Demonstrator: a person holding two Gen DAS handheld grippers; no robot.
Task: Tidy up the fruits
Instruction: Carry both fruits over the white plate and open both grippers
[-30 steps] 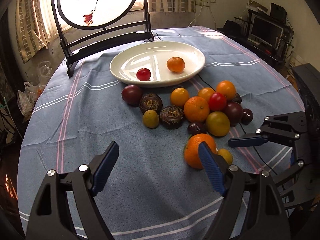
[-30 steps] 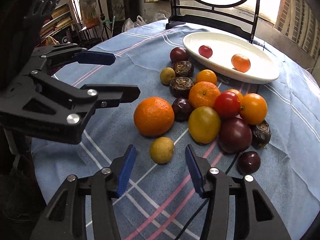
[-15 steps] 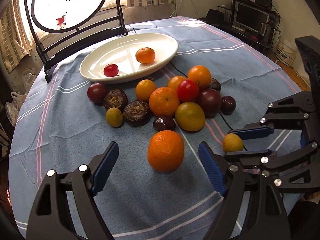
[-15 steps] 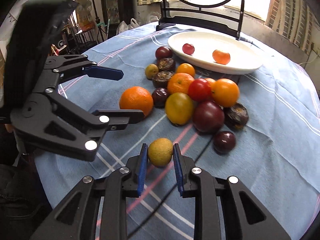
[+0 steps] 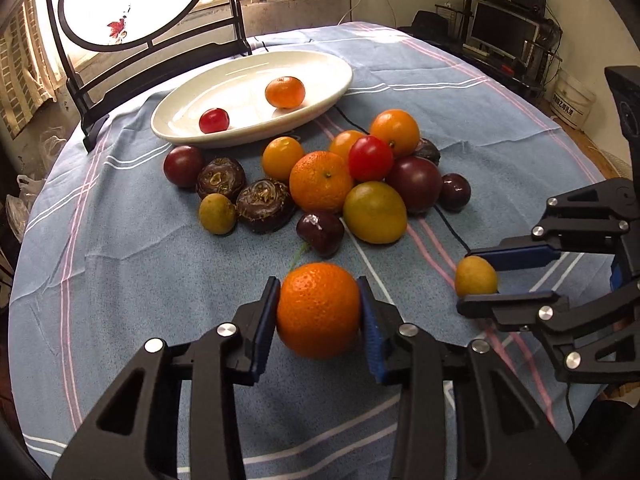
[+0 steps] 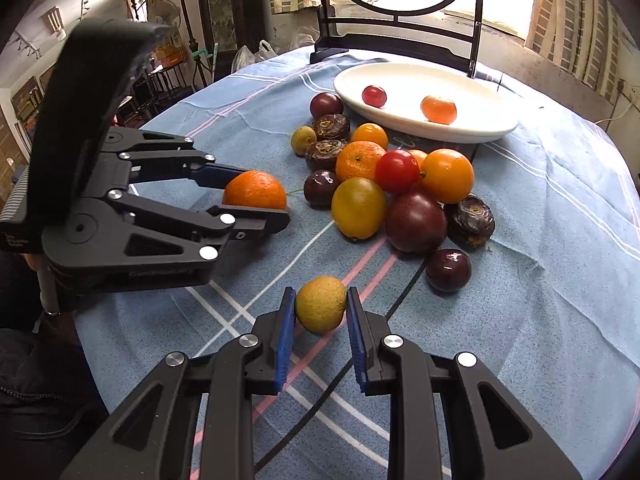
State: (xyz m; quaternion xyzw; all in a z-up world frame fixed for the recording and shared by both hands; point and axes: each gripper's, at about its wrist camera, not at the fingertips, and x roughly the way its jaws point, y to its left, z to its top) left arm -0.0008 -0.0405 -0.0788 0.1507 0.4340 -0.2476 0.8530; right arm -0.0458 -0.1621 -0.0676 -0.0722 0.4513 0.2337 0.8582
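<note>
Cloth (image 5: 120, 280) over the surface: pale blue, crossed with thin white and pink stripes. Plate (image 5: 336, 84): plain white, carrying one red cherry tomato (image 5: 214, 120) and one orange mandarin (image 5: 285, 92). Heap of fruit beside it: orange, yellow-orange, bright red, deep maroon; two dark brown wrinkled fruits (image 5: 262, 205); one olive-yellow small fruit (image 5: 217, 214). Left tongs (image 5: 319, 316): black frame, blue pads, silver rivets, with a vivid orange orange (image 5: 318, 310) between. Right tongs (image 6: 321, 312): same colours, around a speckled yellow-green fruit (image 6: 320, 303).

One white plate (image 5: 248, 140); three wrinkled brown fruits (image 5: 221, 178) (image 5: 262, 206) (image 6: 470, 220); two small yellow fruits (image 5: 217, 214) (image 5: 476, 276); two red tomatoes (image 5: 214, 121) (image 5: 370, 158)
</note>
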